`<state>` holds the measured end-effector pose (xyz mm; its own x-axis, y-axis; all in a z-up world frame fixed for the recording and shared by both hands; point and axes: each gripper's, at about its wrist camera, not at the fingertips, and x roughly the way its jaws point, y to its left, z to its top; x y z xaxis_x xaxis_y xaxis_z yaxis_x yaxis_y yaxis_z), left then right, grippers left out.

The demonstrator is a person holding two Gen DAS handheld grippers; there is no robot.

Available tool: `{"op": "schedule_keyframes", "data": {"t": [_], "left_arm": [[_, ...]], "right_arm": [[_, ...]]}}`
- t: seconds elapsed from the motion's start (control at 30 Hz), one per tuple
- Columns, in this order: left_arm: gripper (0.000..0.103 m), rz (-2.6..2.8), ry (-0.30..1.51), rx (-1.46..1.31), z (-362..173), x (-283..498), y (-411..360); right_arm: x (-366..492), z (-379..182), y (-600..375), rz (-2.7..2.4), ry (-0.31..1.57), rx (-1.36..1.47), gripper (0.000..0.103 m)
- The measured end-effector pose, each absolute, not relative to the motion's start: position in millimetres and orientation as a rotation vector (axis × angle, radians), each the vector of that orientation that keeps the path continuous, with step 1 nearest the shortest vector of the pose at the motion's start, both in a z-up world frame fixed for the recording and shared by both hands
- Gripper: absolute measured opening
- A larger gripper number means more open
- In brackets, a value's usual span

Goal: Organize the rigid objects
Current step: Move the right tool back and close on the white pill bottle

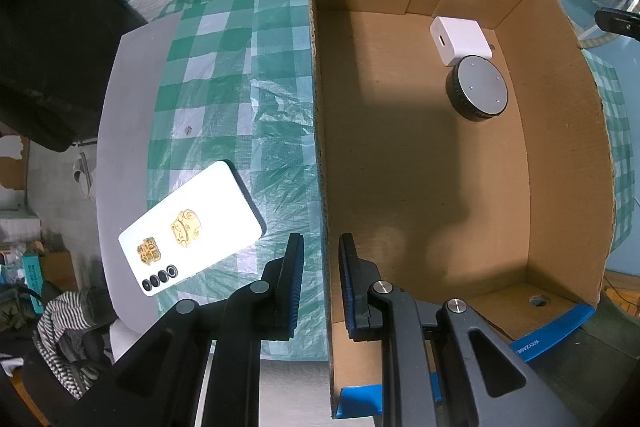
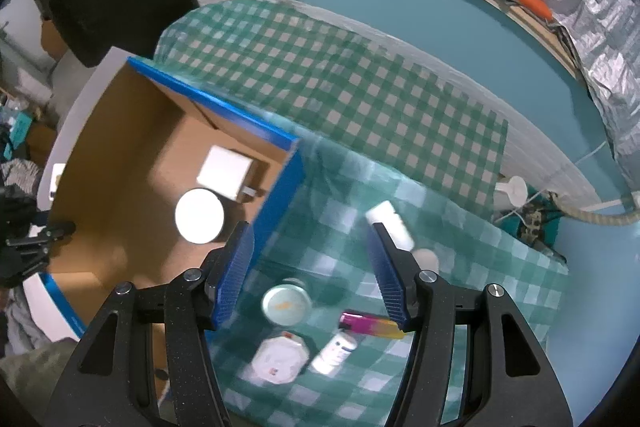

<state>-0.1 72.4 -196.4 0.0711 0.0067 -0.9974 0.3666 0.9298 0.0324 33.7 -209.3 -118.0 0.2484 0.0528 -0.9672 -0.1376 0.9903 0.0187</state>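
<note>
A cardboard box (image 1: 560, 131) with blue edges holds a white charger (image 1: 460, 37) and a round grey puck (image 1: 478, 91). My left gripper (image 1: 320, 247) straddles the box's left wall, jaws close on either side of it. A white phone (image 1: 192, 229) with gold stickers lies on the checked cloth left of the box. My right gripper (image 2: 310, 239) is open above the cloth beside the box (image 2: 276, 203). Under it lie a round tin (image 2: 286, 305), a white octagonal case (image 2: 280, 359), a small white bottle (image 2: 334, 353), a pink-yellow lighter (image 2: 372, 325) and a white tube (image 2: 390, 223).
A green checked cloth (image 1: 240, 75) covers a white table (image 1: 124, 131). A black bag (image 1: 52, 47) hangs at the left. Clothes (image 1: 64, 327) lie below the table edge. A foil sheet (image 2: 580, 27) and rope (image 2: 600, 217) are at the right.
</note>
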Motion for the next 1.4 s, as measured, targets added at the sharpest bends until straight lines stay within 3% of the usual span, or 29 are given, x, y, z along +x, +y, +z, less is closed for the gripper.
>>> {"op": "schedule_keyframes", "data": {"t": [0.57,1.4], "left_arm": [[0.017,-0.227,1.501,0.288,-196.9,0.4,77.1],[0.017,-0.188,1.524,0.280,-199.8,3.0,69.4]], "right_arm": [[40.6,-177.9,-270.8,0.106,1.383,-0.072,0.059],[62.0,-243.6,-272.3,0.166,1.477,-0.212,0.059]]}}
